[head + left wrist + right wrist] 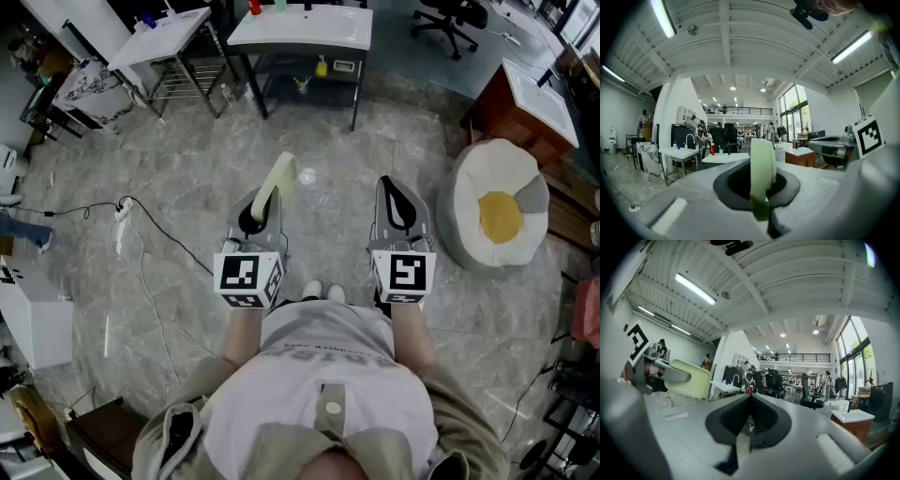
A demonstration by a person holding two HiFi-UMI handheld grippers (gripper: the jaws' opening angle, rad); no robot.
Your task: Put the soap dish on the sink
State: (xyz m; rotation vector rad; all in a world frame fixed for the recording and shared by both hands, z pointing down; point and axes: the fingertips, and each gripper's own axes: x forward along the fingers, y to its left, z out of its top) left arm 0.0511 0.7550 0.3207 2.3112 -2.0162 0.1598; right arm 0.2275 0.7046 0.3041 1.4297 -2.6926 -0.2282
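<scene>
Soap dish point(281, 174) pinched edgewise by left gripper point(263, 208); right gripper point(396, 189) clamped together, holding nothing.

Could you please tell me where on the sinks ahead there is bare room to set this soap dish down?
The middle sink looks bare along its front and right side; small bottles crowd its back left edge. The left sink also looks bare across its front half. The floor between the sinks and the soap dish in the left gripper is open.

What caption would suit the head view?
Head view: left tongs shut on a pale green soap dish, right tongs shut and empty, white sink standing ahead of the person.
</scene>
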